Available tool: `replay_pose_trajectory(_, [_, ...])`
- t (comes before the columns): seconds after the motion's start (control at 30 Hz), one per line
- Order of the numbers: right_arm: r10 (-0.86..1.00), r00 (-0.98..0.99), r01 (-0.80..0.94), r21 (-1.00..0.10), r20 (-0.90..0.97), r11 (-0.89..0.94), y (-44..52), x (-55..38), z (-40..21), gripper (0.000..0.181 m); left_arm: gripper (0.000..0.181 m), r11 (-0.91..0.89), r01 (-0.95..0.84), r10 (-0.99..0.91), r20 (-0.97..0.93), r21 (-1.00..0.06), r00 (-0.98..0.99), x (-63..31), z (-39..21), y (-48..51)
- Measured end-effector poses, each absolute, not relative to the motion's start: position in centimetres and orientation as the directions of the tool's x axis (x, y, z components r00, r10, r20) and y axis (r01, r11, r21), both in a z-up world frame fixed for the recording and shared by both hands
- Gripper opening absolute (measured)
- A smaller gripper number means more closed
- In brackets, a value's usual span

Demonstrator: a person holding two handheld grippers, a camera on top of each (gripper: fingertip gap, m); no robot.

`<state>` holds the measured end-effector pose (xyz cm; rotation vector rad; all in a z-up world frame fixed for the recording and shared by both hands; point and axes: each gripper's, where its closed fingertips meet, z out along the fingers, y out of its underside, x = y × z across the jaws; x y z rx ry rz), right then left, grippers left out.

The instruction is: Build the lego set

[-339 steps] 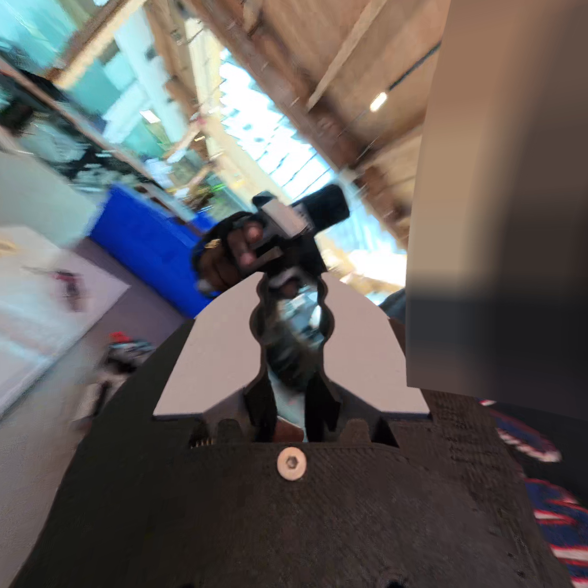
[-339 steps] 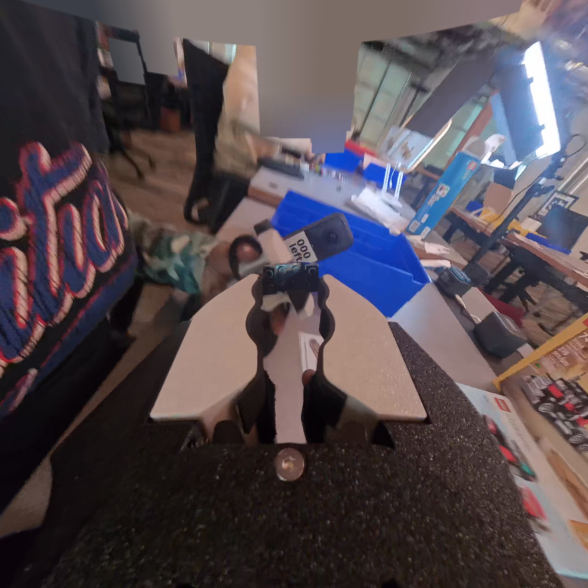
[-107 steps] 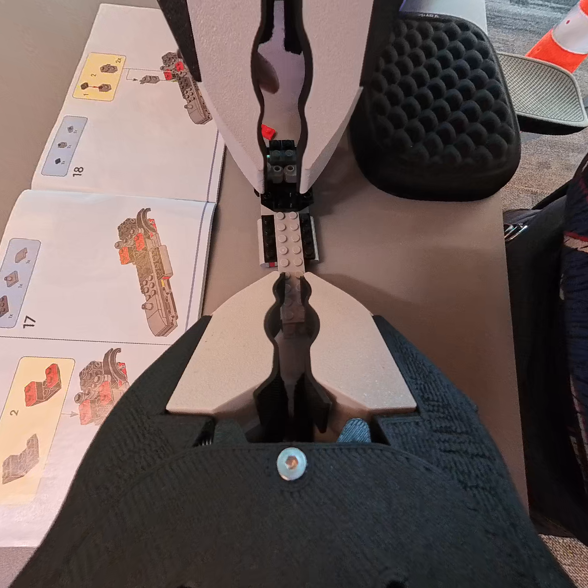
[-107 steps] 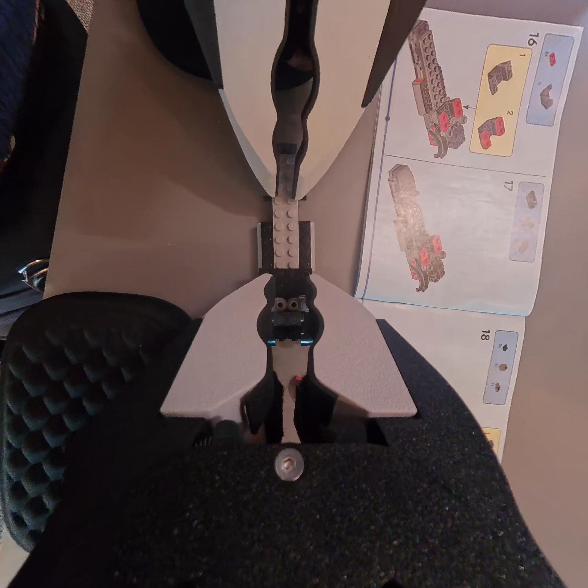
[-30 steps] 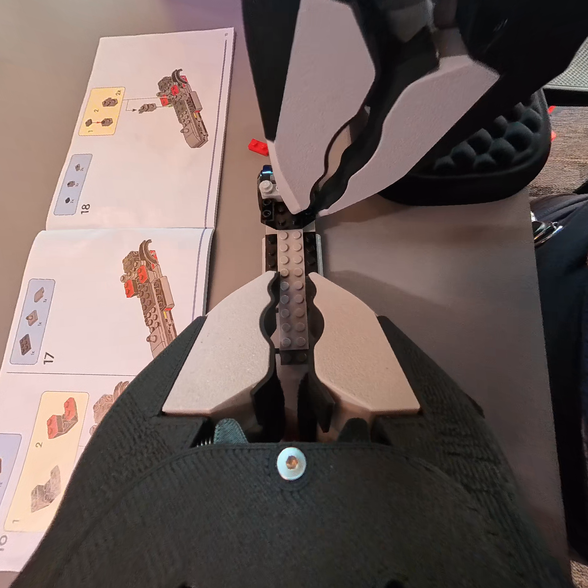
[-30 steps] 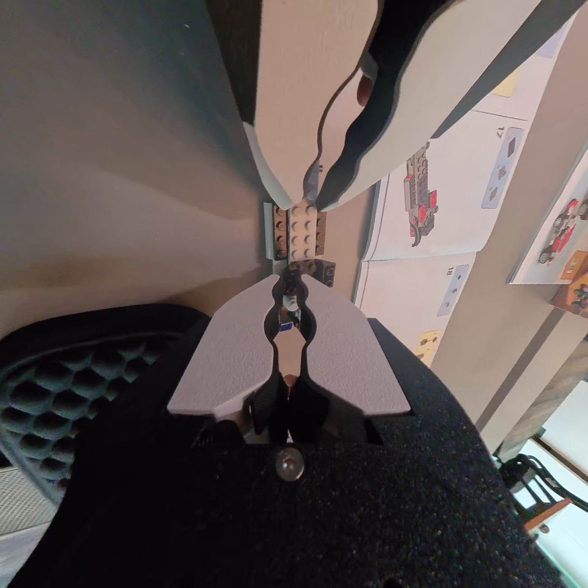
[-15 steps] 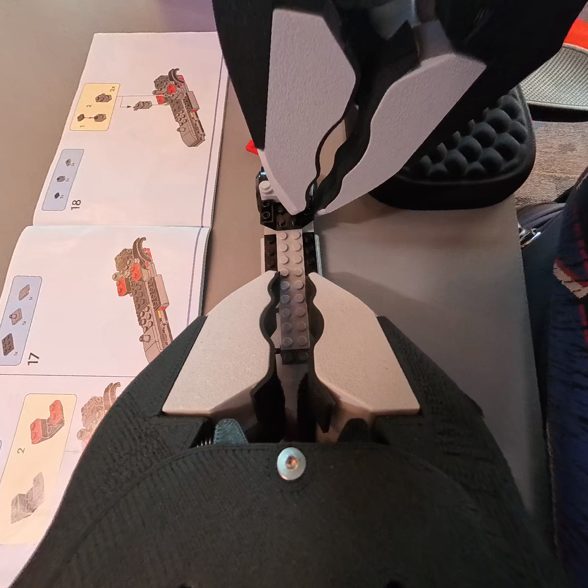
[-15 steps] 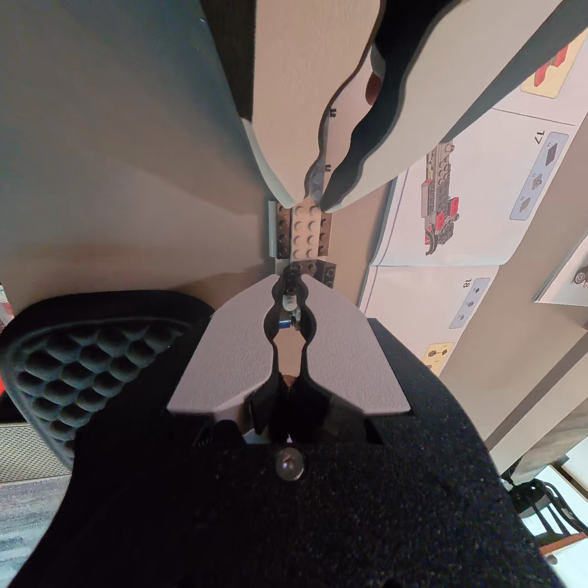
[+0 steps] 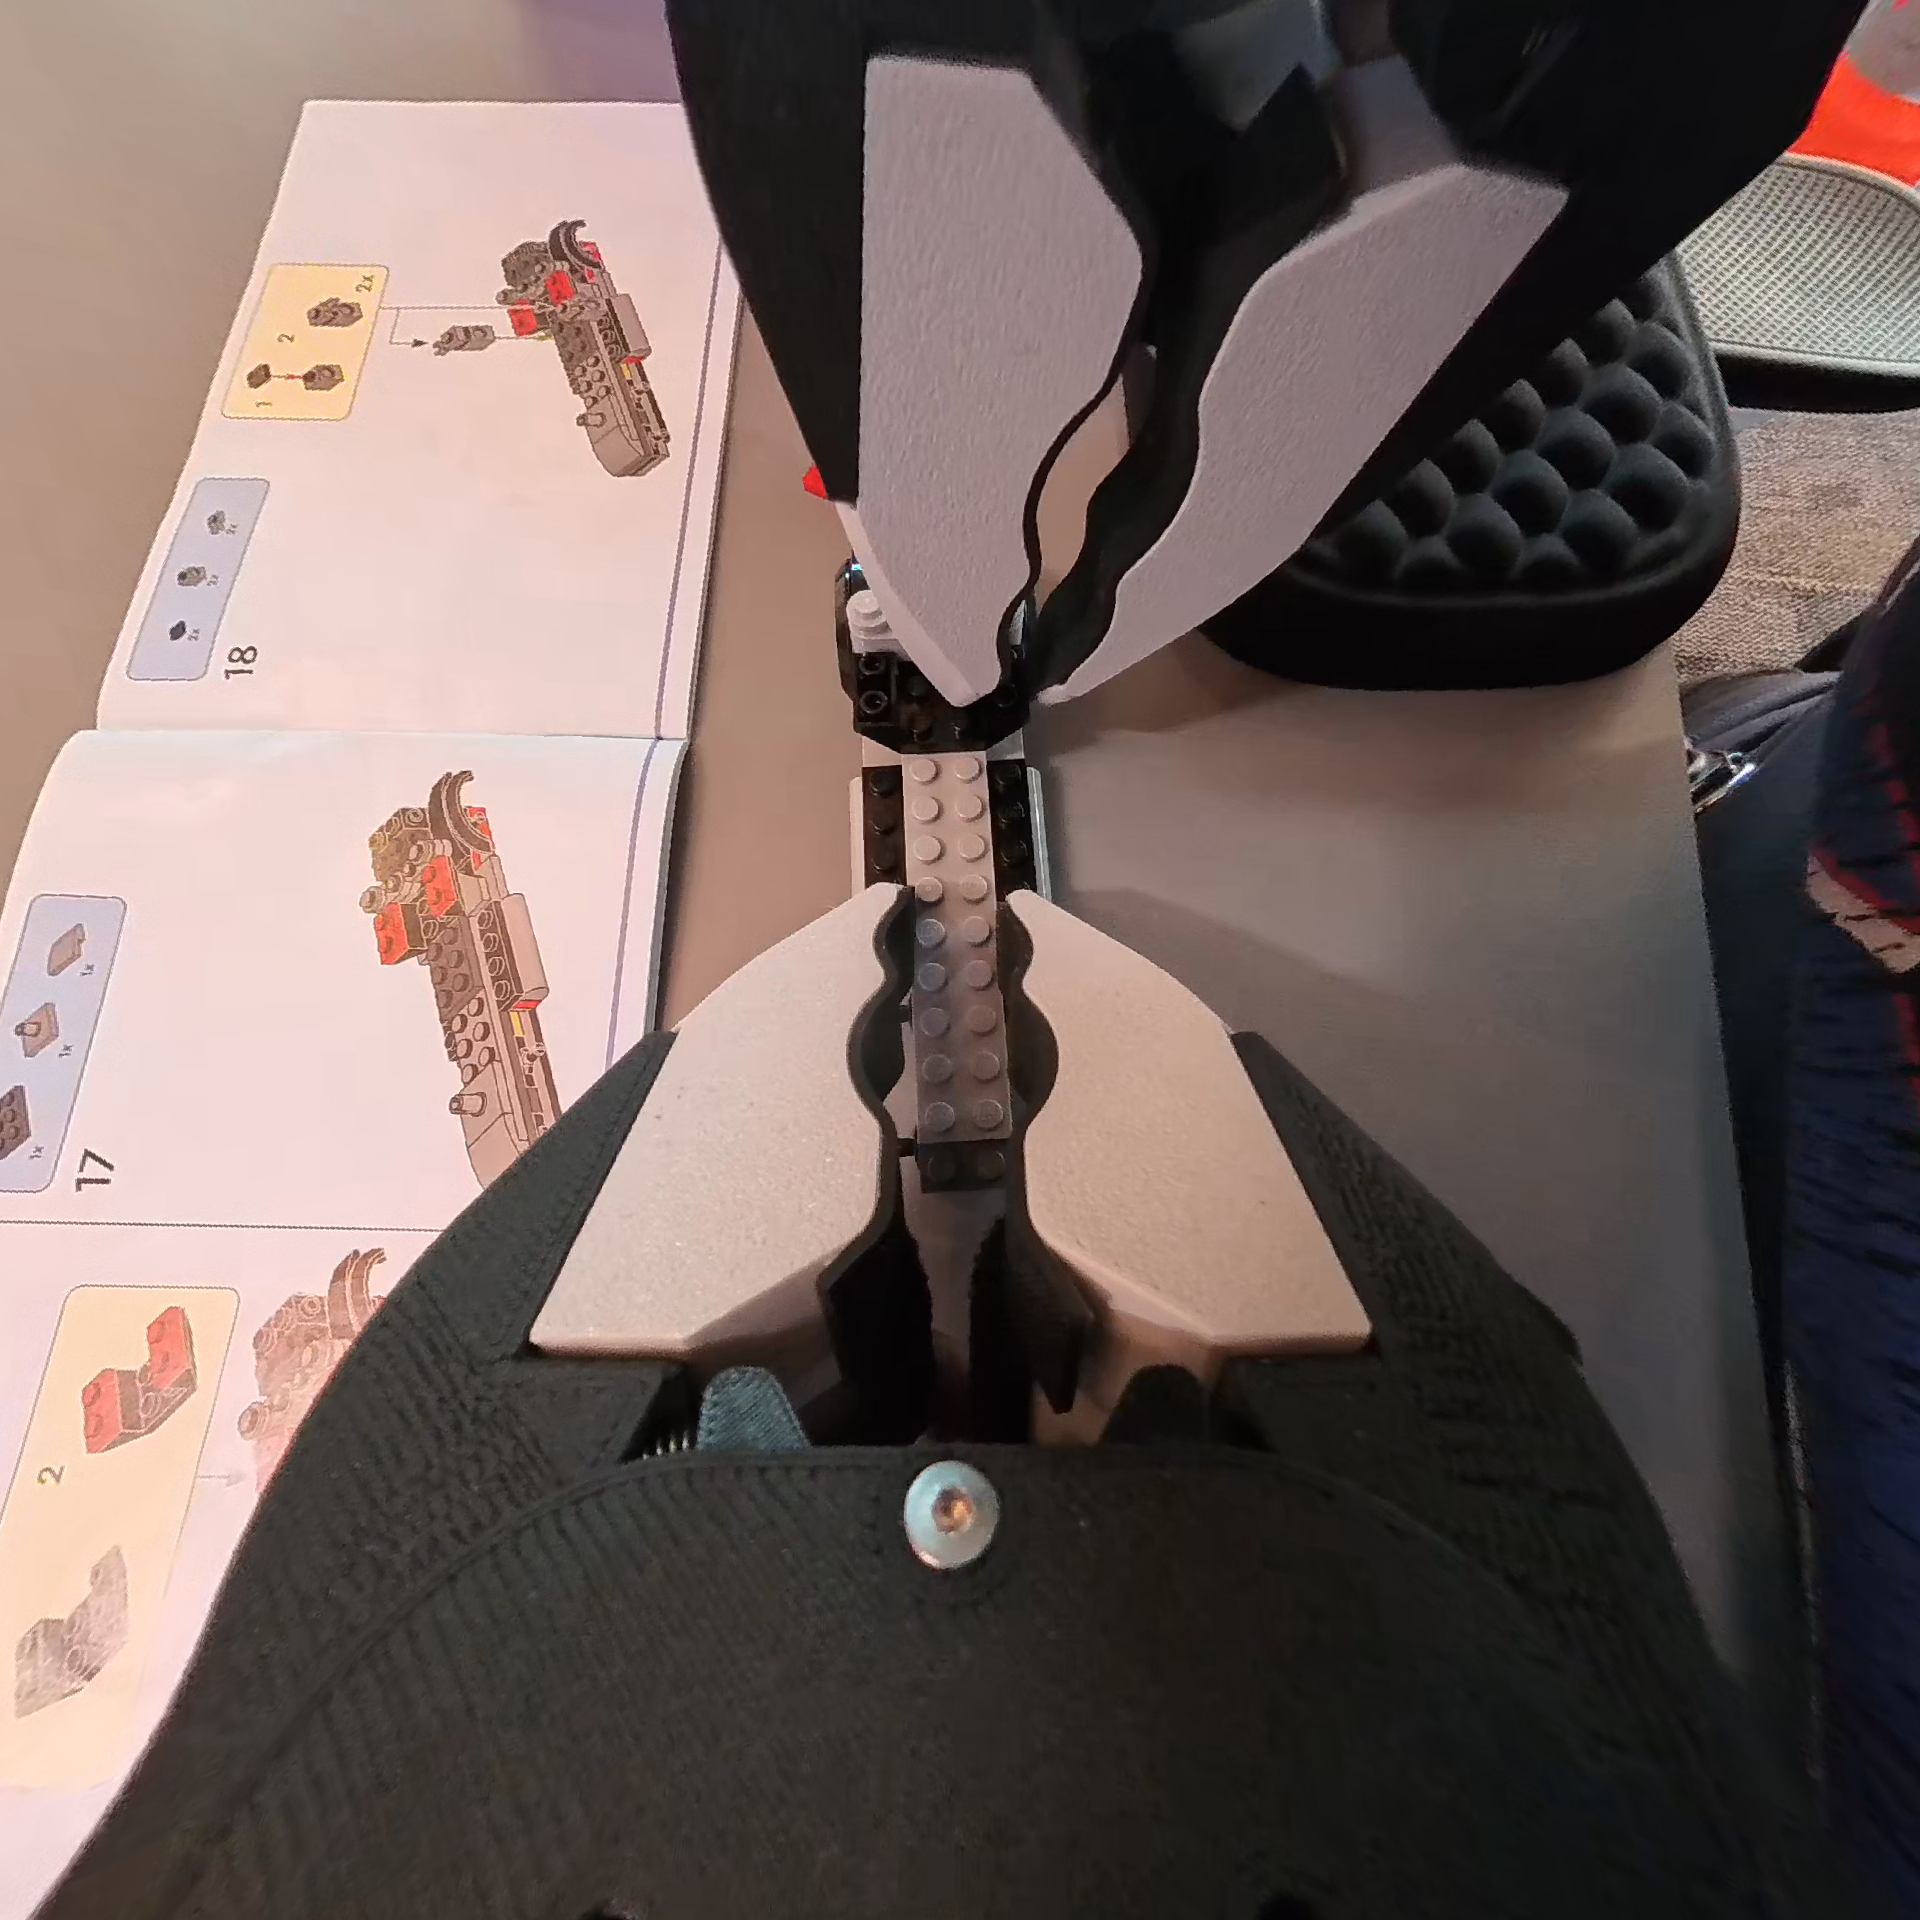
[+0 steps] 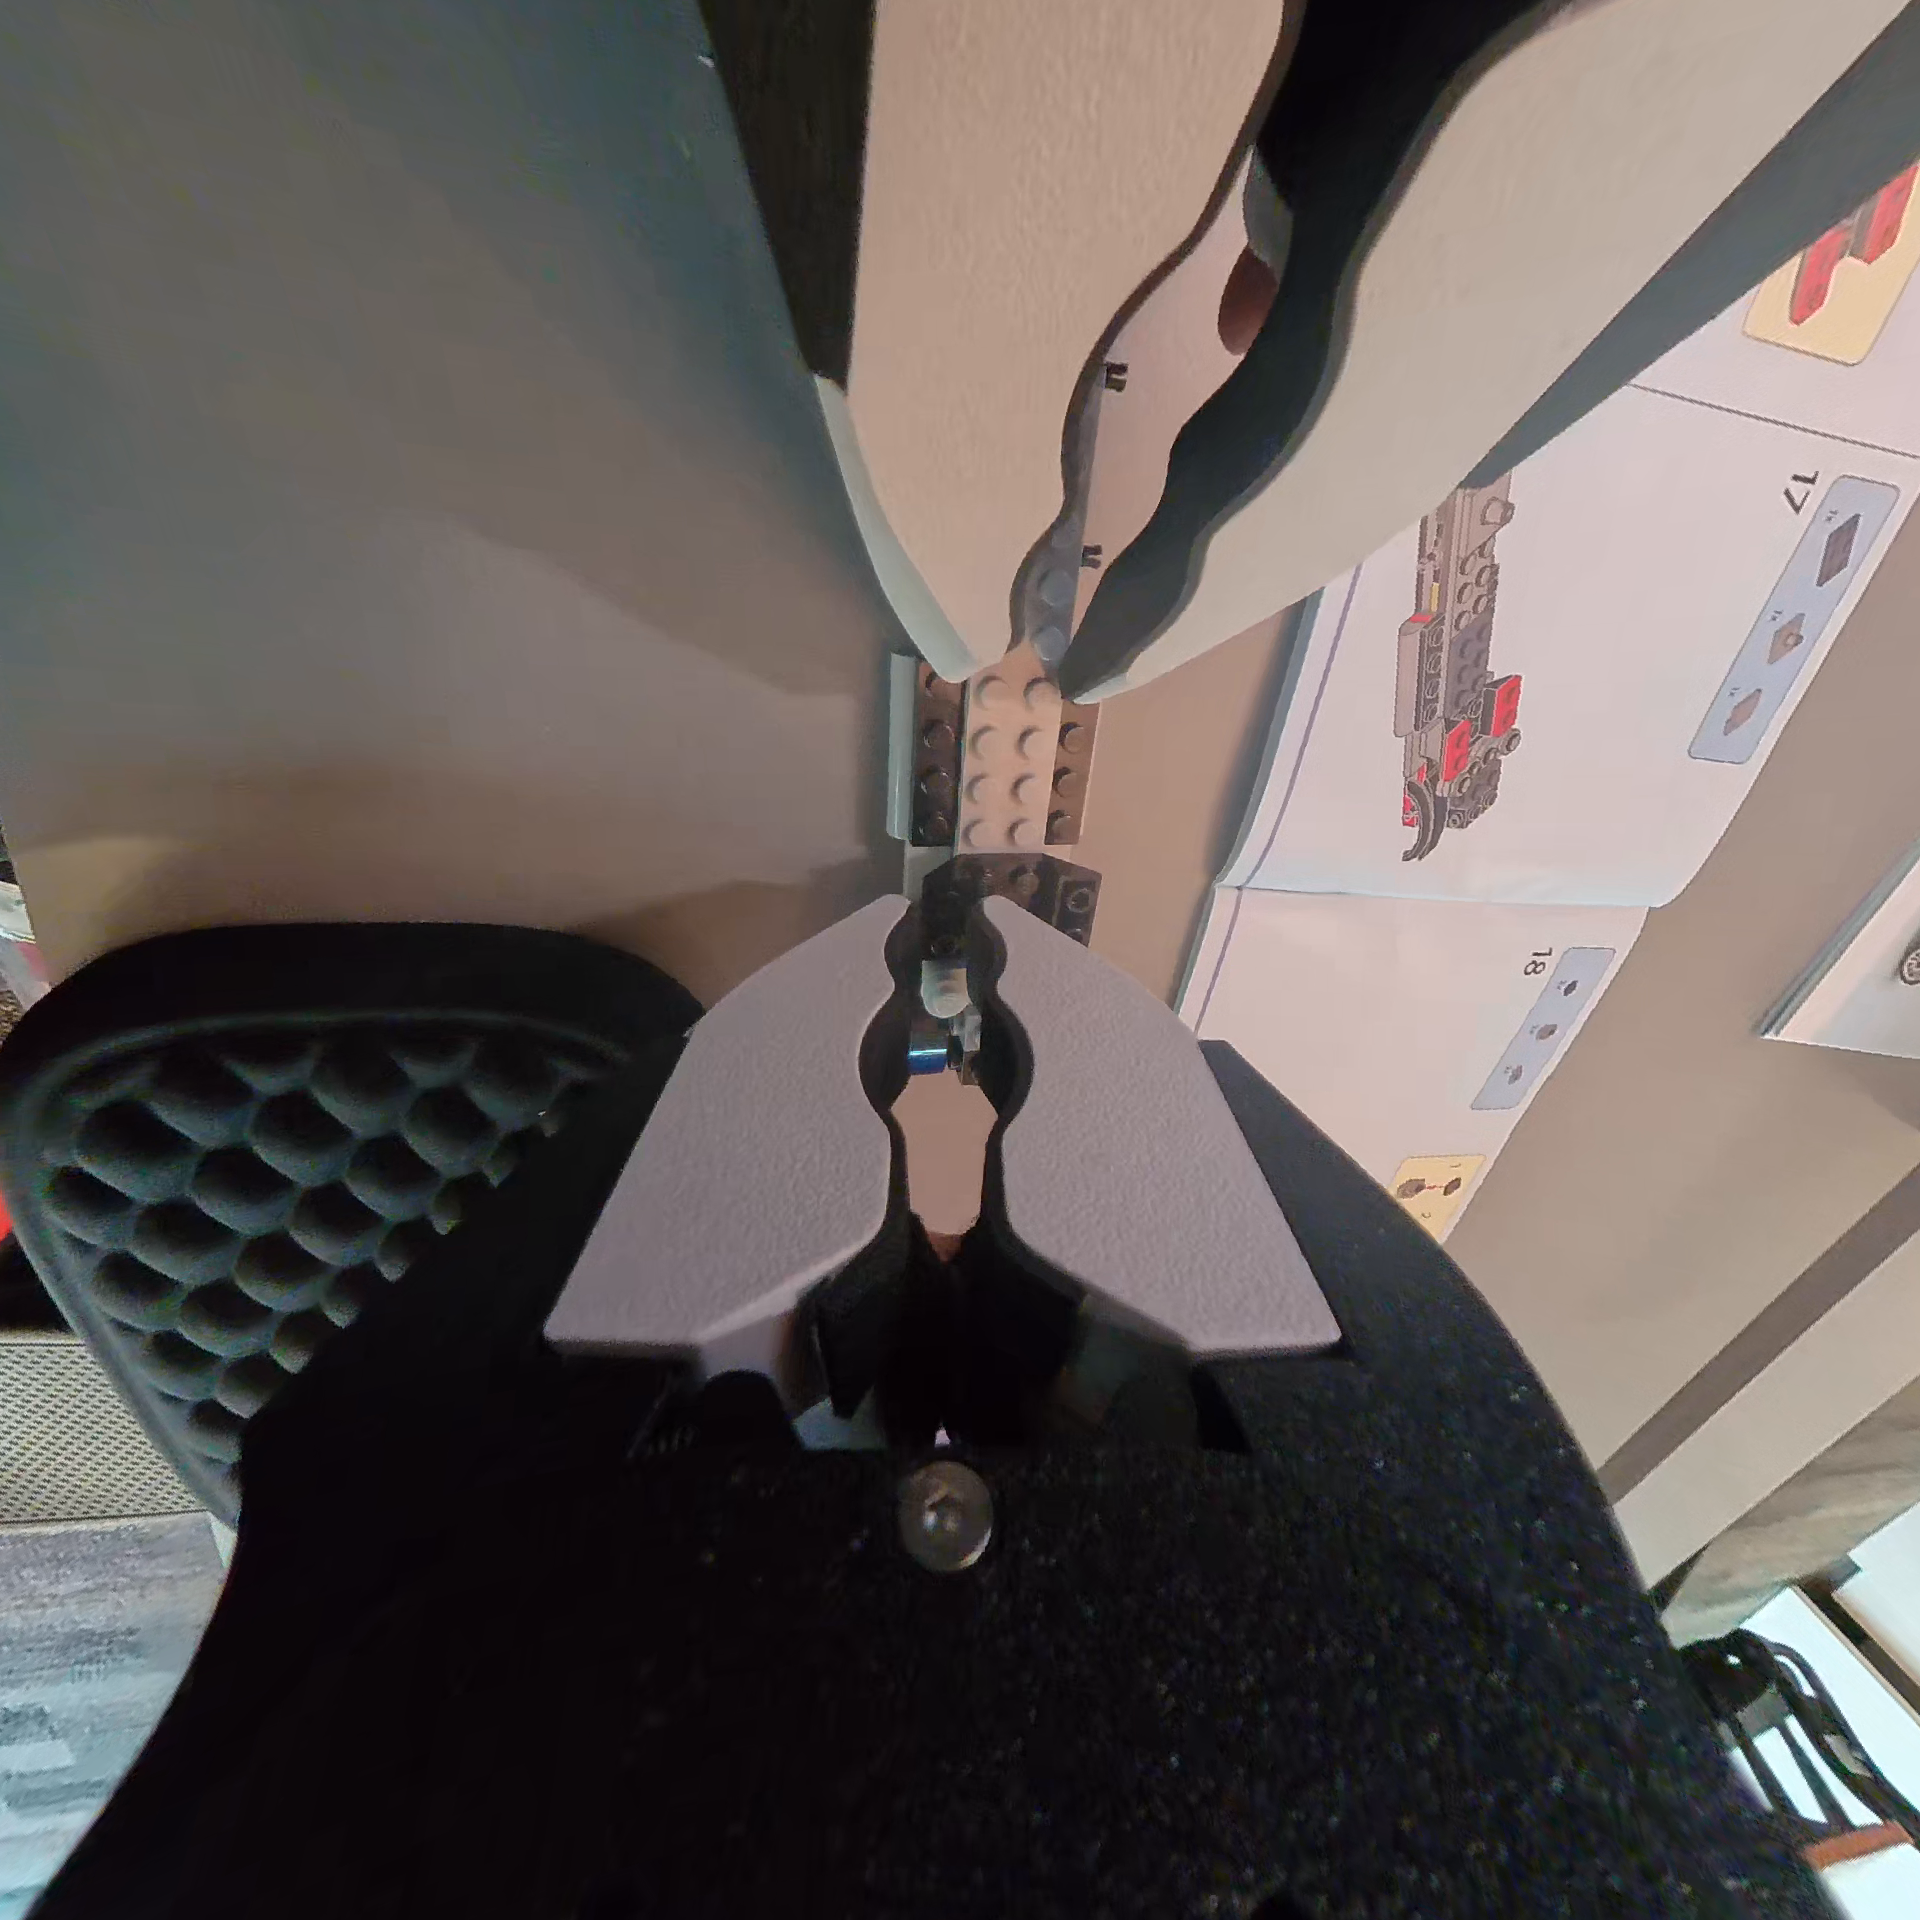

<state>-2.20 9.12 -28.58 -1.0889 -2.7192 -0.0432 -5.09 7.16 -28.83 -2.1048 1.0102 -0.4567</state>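
The lego build point(image 9: 951, 883) shows a light grey studded strip between black plates, the open instruction booklet point(image 9: 416, 582) is white with yellow and pale blue boxes, and the black cushion point(image 9: 1507, 499) carries a honeycomb bump pattern.

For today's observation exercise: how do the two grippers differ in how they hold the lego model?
The left gripper lies level along the table, clamping the long grey plate end of the lego model; the right gripper tilts steeply down onto the black end. The left's grip runs along the model's sides; the right's fingers pinch it at their tips. Both are shut on the same model.
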Motion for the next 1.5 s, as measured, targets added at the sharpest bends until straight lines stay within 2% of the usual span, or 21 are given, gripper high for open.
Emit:
replay_pose_trajectory(0.1, [0.673,-0.706,0.678,-0.064,0.223,0.732,9.1,-2.3,-28.6,0.008,0.015,-0.407,-0.521,-0.779,-0.013,-0.75,0.627,-5.1,-28.8,7.2])
replay_pose_trajectory(0.17, [0.718,-0.665,0.697,-0.177,0.206,0.695,9.1,-2.3,-28.5,0.009,0.015,-0.408,-0.52,-0.777,-0.013,-0.75,0.629,-5.1,-28.8,7.2])
replay_pose_trajectory(0.23, [0.792,-0.59,0.739,-0.29,0.158,0.608,9.0,-2.1,-27.7,0.031,0.015,-0.406,-0.523,-0.778,-0.016,-0.749,0.628,-5.1,-28.8,7.2])
replay_pose_trajectory(0.27, [0.809,-0.566,0.728,-0.366,0.155,0.58,8.8,-2.3,-26.8,0.033,0.015,-0.405,-0.525,-0.778,-0.019,-0.748,0.627,-5.1,-28.8,7.2])
replay_pose_trajectory(0.33, [0.836,-0.529,0.679,-0.519,0.146,0.52,8.6,-2.9,-24.8,0.027,0.015,-0.403,-0.526,-0.779,-0.022,-0.749,0.627,-5.1,-28.8,7.2])
replay_pose_trajectory(0.37, [0.846,-0.518,0.672,-0.553,0.125,0.493,8.8,-2.9,-24.4,0.023,0.015,-0.402,-0.528,-0.779,-0.024,-0.748,0.627,-5.1,-28.8,7.2])
replay_pose_trajectory(0.57, [0.82,-0.562,0.69,-0.487,0.105,0.535,9.8,-3.0,-27.0,0.022,0.015,-0.395,-0.537,-0.78,-0.037,-0.746,0.625,-5.1,-28.9,7.2])
replay_pose_trajectory(0.93, [0.764,-0.637,0.69,-0.363,0.106,0.626,9.7,-3.2,-27.9,0.014,0.015,-0.363,-0.566,-0.777,-0.094,-0.741,0.622,-5.1,-28.9,7.2])
replay_pose_trajectory(1.0, [0.765,-0.641,0.698,-0.371,0.059,0.613,9.0,-3.0,-28.1,0.001,0.015,-0.365,-0.563,-0.778,-0.09,-0.742,0.622,-5.1,-28.9,7.2])
replay_pose_trajectory(1.13, [0.763,-0.645,0.709,-0.343,0.039,0.616,9.2,-3.1,-28.4,0.0,0.015,-0.366,-0.56,-0.784,-0.077,-0.743,0.616,-5.0,-28.9,7.1])
replay_pose_trajectory(1.2, [0.764,-0.645,0.713,-0.34,0.024,0.613,9.2,-3.2,-28.2,0.003,0.015,-0.37,-0.557,-0.784,-0.071,-0.743,0.617,-5.0,-28.9,7.1])
replay_pose_trajectory(1.23, [0.765,-0.644,0.708,-0.367,0.016,0.604,9.1,-3.3,-27.8,0.01,0.015,-0.371,-0.557,-0.783,-0.071,-0.743,0.617,-5.0,-28.9,7.1])
replay_pose_trajectory(1.33, [0.778,-0.628,0.692,-0.45,0.011,0.564,9.0,-3.7,-26.3,0.016,0.015,-0.365,-0.563,-0.783,-0.083,-0.742,0.617,-5.0,-28.9,7.1])
replay_pose_trajectory(1.4, [0.769,-0.639,0.694,-0.414,0.023,0.589,9.2,-3.3,-26.6,0.027,0.015,-0.365,-0.563,-0.783,-0.083,-0.742,0.617,-5.0,-28.9,7.1])
replay_pose_trajectory(1.5, [0.739,-0.672,0.679,-0.355,0.05,0.642,9.2,-2.8,-27.6,0.026,0.015,-0.365,-0.562,-0.782,-0.083,-0.742,0.617,-5.1,-28.9,7.1])
